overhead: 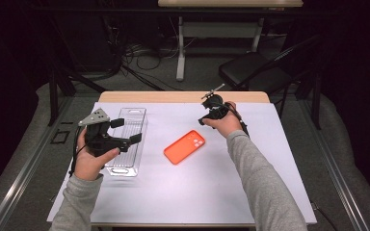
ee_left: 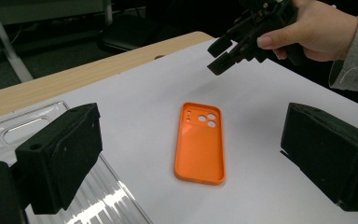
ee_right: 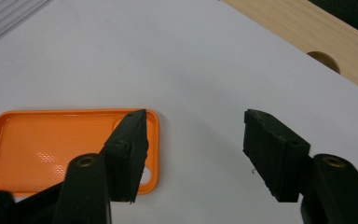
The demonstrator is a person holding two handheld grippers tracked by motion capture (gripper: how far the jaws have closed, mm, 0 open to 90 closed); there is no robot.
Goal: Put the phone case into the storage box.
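A: Where is the case (overhead: 184, 147) lying?

B: It's lying flat on the white mat (overhead: 250, 192), hollow side up, between the two grippers and just right of the clear tray (overhead: 127, 169).

A: And the right gripper (overhead: 207, 117)?

B: It's hovering beyond the case's camera end, jaws apart and gripping nothing.

A: The left gripper (overhead: 124, 131)?

B: It's hanging over the tray, jaws standing wide, facing the case and gripping nothing.
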